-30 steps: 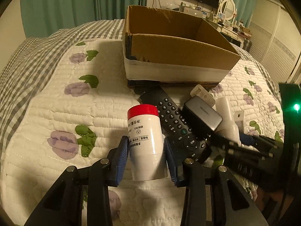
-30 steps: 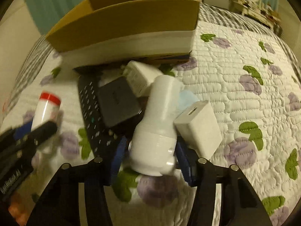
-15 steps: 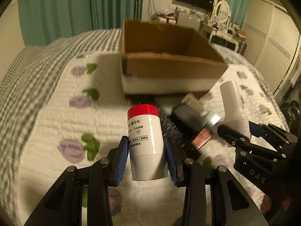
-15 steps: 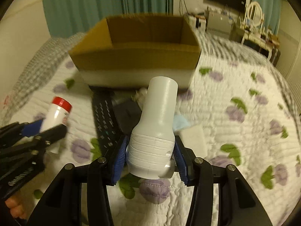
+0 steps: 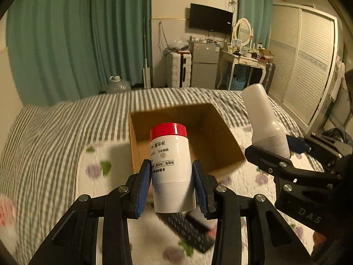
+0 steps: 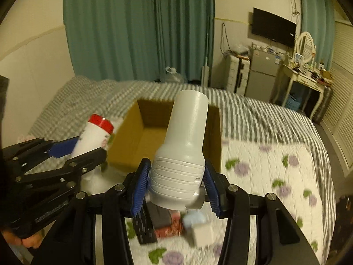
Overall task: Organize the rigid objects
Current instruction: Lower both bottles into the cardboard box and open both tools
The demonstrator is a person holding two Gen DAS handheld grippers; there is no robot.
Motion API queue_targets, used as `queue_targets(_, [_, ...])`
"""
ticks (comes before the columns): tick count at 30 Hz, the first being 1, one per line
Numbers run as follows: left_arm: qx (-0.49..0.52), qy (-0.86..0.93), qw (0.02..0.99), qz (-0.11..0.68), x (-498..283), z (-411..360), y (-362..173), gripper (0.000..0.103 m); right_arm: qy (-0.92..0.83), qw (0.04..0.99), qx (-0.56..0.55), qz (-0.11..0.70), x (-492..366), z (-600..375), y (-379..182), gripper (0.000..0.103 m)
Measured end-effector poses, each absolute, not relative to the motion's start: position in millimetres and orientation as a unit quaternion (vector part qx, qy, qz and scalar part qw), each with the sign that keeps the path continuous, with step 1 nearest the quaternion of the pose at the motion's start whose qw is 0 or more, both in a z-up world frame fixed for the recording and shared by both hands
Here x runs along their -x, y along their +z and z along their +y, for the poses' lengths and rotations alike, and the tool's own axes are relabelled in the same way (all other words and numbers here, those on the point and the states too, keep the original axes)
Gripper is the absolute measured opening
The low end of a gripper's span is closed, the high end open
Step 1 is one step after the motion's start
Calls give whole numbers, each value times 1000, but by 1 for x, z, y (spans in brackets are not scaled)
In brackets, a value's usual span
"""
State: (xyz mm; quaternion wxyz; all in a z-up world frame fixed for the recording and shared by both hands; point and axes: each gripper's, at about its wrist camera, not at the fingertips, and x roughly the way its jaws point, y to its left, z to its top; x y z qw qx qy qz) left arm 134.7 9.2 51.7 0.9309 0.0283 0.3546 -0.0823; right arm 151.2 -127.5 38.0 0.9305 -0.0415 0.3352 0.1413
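Two grippers: left gripper clamps one bottle | right gripper clamps one nozzle (white) | one box

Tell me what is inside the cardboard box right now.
The cardboard box shows only bare brown floor and walls. The red-capped bottle in the left claw and the white bottle in the right claw hide part of its floor.

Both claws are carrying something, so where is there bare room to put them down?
The cardboard box shows a bare floor. The quilt right of the box is free too. It is crowded below the grippers, where the remote and white cube lie.
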Motion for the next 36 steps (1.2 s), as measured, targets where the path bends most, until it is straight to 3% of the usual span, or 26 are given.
queue_targets(8, [-18, -78, 923, 375, -222, 12, 42, 37, 162, 923, 35, 346, -238, -122, 40, 47])
queue_targets(17, [-20, -65, 913, 401, -276, 5, -22, 37, 140, 906, 31, 398, -315, -130, -29, 47])
queue_targets(23, [-21, -60, 906, 419, -281, 4, -46, 40, 129, 908, 24, 398, -319, -135, -50, 48])
queue_targets(25, [-20, -51, 907, 418, -279, 4, -44, 46, 132, 913, 7, 385, -310, -143, -44, 70])
queue_targets(26, [-15, -50, 907, 418, -276, 4, -40, 58, 137, 915, -1, 379, -305, -145, -41, 73])
queue_targets(27, [-11, -51, 907, 419, -274, 5, -36, 62, 138, 918, -6, 373, -301, -150, -36, 75])
queue_targets(36, [-15, -51, 919, 390, -216, 4, 32, 66, 98, 938, 10, 333, -239, -183, 40, 81])
